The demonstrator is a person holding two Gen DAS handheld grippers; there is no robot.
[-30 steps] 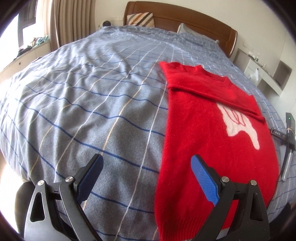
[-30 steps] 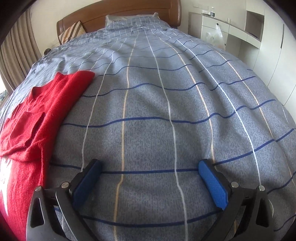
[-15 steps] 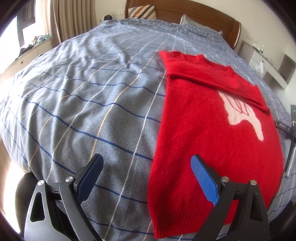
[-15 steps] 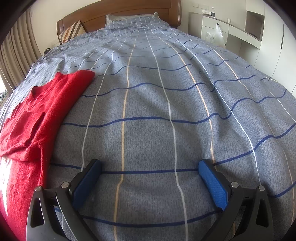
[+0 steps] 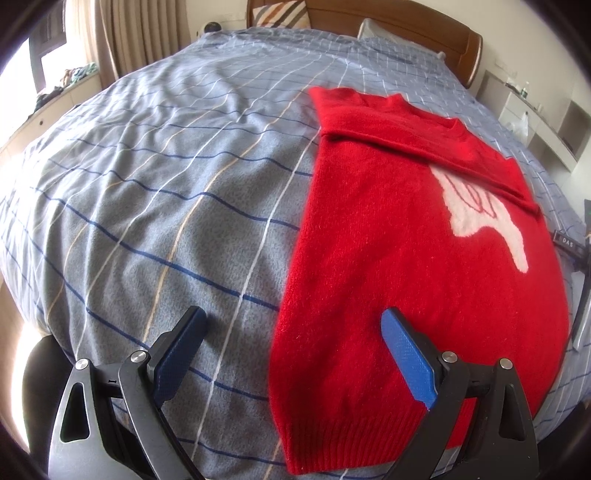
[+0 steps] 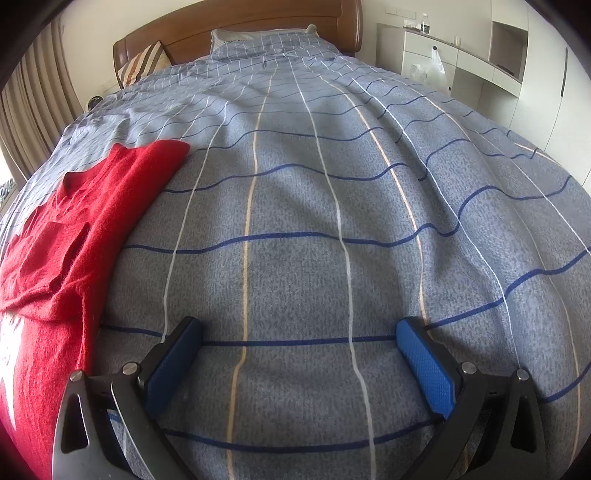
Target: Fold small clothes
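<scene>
A red sweater (image 5: 399, 236) with a white motif lies flat on the bed, sleeves folded across its chest, ribbed hem toward me. My left gripper (image 5: 291, 328) hovers open above the hem's left corner, its right finger over the red knit and its left finger over the bedspread. In the right wrist view the same red sweater (image 6: 66, 236) lies at the left edge. My right gripper (image 6: 299, 332) stands open over bare bedspread to the right of it, holding nothing.
The bed carries a blue-grey checked bedspread (image 5: 155, 192) with a wooden headboard (image 6: 240, 22) and pillows at the far end. White cabinets (image 6: 480, 66) stand at the right, curtains (image 5: 133, 33) and a window sill at the left. A dark chair part (image 5: 40, 373) sits below the bed's near edge.
The left gripper has pulled back toward the foot of the bed, so the sweater's hem has come into view. The right gripper has barely moved. Both stay open.
</scene>
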